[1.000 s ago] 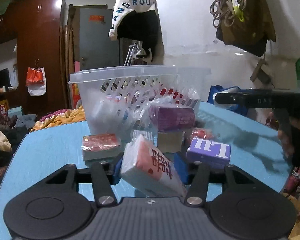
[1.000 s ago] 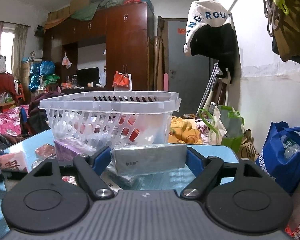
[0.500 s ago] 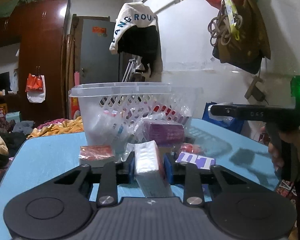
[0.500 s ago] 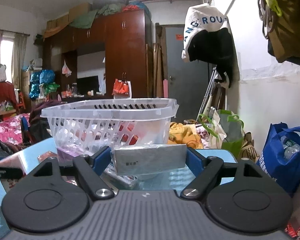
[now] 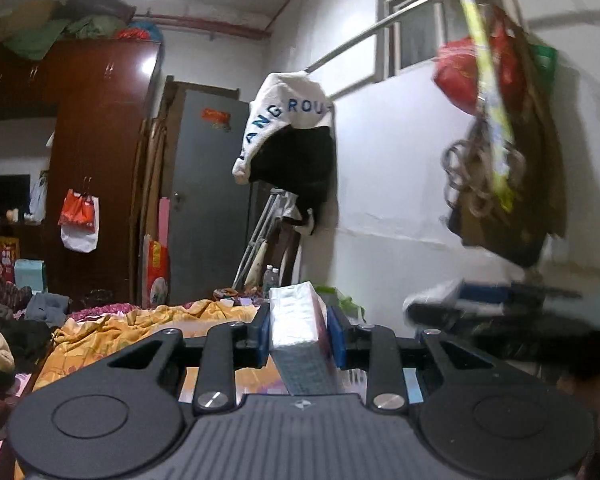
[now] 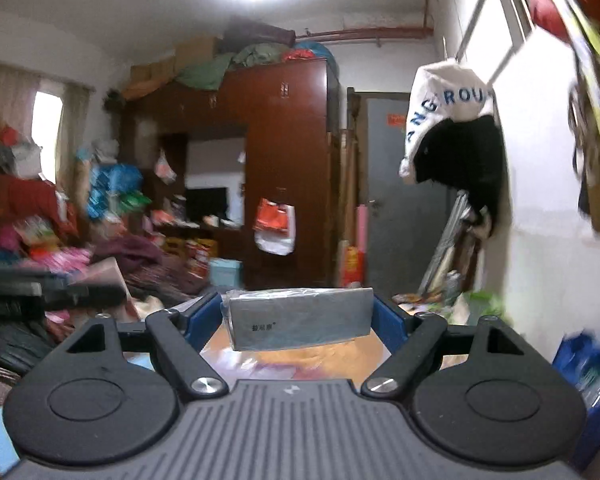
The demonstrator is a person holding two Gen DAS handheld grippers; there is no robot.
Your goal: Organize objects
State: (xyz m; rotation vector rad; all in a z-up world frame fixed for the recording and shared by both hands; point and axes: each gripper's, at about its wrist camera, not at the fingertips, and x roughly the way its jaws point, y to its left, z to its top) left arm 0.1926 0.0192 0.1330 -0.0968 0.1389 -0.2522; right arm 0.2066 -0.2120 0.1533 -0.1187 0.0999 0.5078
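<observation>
**Both grippers loaded, held up in front of the room**

Landmark: grey door (image 5: 208,200) on the far wall.

Left gripper (image 5: 300,334): blue pads pinched hard onto a narrow tissue pack (image 5: 300,332), white wrap with a pink edge on its right. The pack stands on edge between the pads, its top end poking just above them and its lower end running down toward the camera body. In the left wrist view it sits below and right of the grey door, under the white-and-black garment (image 5: 288,136) hanging on the wall rail.

Right gripper (image 6: 298,320): jaws set wide but clamped on the two ends of a grey box (image 6: 300,320), long side across the gap, small dark print near its lower left. Plastic wrap shows along its top edge. In the right wrist view it sits below and left of the grey door, in front of the brown wardrobe (image 6: 288,160).

The right gripper also shows in the left wrist view, blurred, far right of the door, low on the white wall (image 5: 400,180). The box in it is only a pale-and-blue smear there.

Orange bedding (image 5: 140,328) lies below the door, left of the tissue pack.
</observation>
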